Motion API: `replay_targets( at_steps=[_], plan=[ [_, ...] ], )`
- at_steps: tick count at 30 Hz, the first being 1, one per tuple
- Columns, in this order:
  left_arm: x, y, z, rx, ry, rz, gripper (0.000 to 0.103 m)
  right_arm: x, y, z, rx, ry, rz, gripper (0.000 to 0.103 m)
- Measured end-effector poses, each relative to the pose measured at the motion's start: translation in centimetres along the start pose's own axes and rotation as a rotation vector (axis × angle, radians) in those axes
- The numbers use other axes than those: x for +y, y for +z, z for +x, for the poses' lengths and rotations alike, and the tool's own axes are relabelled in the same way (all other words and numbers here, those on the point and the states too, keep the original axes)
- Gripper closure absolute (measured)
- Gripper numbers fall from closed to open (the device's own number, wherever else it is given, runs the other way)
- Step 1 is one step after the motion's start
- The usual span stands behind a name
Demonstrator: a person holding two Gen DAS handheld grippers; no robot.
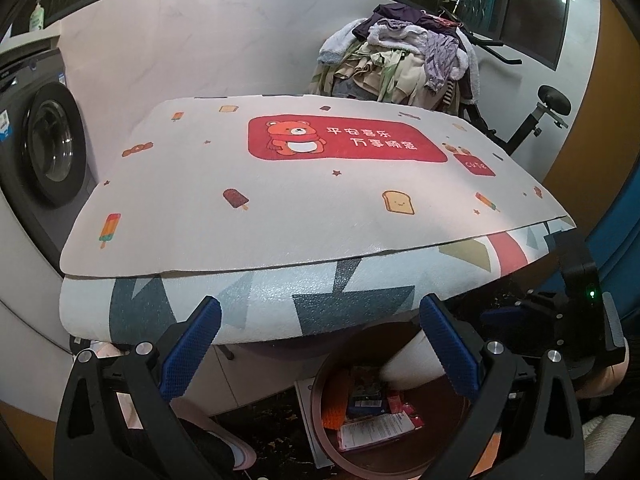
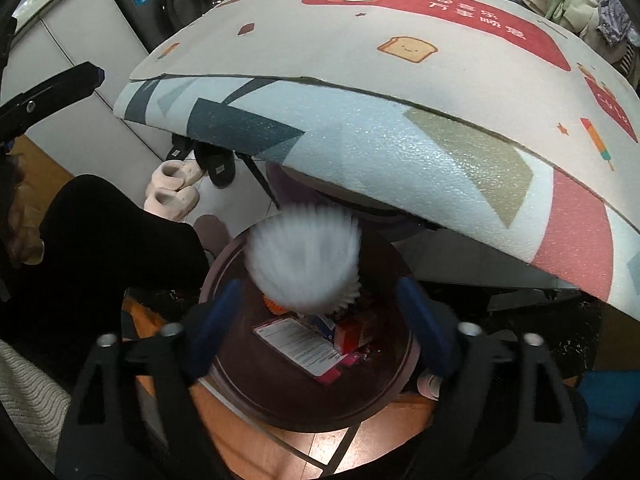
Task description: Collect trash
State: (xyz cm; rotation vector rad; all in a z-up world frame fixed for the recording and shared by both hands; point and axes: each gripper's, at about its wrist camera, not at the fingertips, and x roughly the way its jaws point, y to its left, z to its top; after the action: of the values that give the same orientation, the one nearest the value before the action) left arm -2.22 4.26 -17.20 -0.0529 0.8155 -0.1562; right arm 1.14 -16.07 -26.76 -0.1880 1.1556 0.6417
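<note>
A round brown bin (image 2: 280, 400) stands on the floor under the table's front edge. It holds a white-and-red printed packet (image 2: 300, 344), a red carton (image 2: 352, 336) and something orange (image 2: 274, 306). My right gripper (image 2: 320, 320) points down over the bin, open. A white ribbed cup-like object (image 2: 304, 256), smeared by motion blur, hangs just beyond its fingertips above the bin, touching neither pad. In the left wrist view my left gripper (image 1: 320, 344) is open and empty before the table edge. The bin (image 1: 318, 412) and the white object (image 1: 404, 360) lie beyond it.
A table covered by a patterned foam sheet (image 1: 280, 304) and a bear mat (image 1: 280, 184) overhangs the bin. A washing machine (image 1: 48, 148) stands at left. Piled clothes (image 1: 400, 56) and an exercise bike (image 1: 552, 100) stand behind. Slippers (image 2: 176, 188) lie under the table. A dark-clothed limb (image 2: 112, 240) is beside the bin.
</note>
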Motion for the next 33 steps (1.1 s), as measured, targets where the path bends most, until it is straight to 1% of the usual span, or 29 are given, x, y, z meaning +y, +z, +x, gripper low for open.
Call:
replay_targets(
  at_steps=[6, 10, 13, 18, 21, 23, 26, 30, 33],
  plan=[
    [-0.2, 0.1, 0.1, 0.002, 0.002, 0.007, 0.006, -0.8, 0.2, -0.4, -0.017, -0.035, 0.034, 0.006],
    [-0.5, 0.6, -0.1, -0.01, -0.001, 0.023, 0.006, -1.5, 0.8, -1.3, -0.055, -0.036, 0.061, 0.006],
    [-0.6, 1.3, -0.6, -0.035, 0.007, 0.036, 0.006, -2.0, 1.5, -2.6, -0.099, -0.079, 0.069, 0.006],
    [-1.1, 3.4, -2.1, -0.088, 0.019, 0.049, 0.006, -3.3, 3.6, -6.1, -0.19, -0.121, 0.104, 0.006],
    [-1.5, 5.3, -3.5, -0.141, 0.015, 0.038, 0.006, -3.3, 5.0, -8.7, -0.241, -0.151, 0.107, 0.006],
    [-1.9, 6.4, -4.4, -0.175, 0.037, 0.042, 0.006, -3.1, 6.1, -11.1, -0.301, -0.175, 0.099, 0.006],
    [-2.8, 8.4, -6.0, -0.238, 0.08, 0.06, 0.006, -3.1, 7.6, -14.4, -0.363, -0.205, 0.102, 0.006],
    [-3.8, 10.6, -7.7, -0.288, 0.115, 0.078, 0.006, -2.6, 8.9, -18.5, -0.455, -0.234, 0.083, 0.006],
    [-4.2, 11.6, -9.0, -0.312, 0.098, 0.085, 0.006, -2.4, 9.4, -20.9, -0.511, -0.246, 0.077, 0.006]
  ],
)
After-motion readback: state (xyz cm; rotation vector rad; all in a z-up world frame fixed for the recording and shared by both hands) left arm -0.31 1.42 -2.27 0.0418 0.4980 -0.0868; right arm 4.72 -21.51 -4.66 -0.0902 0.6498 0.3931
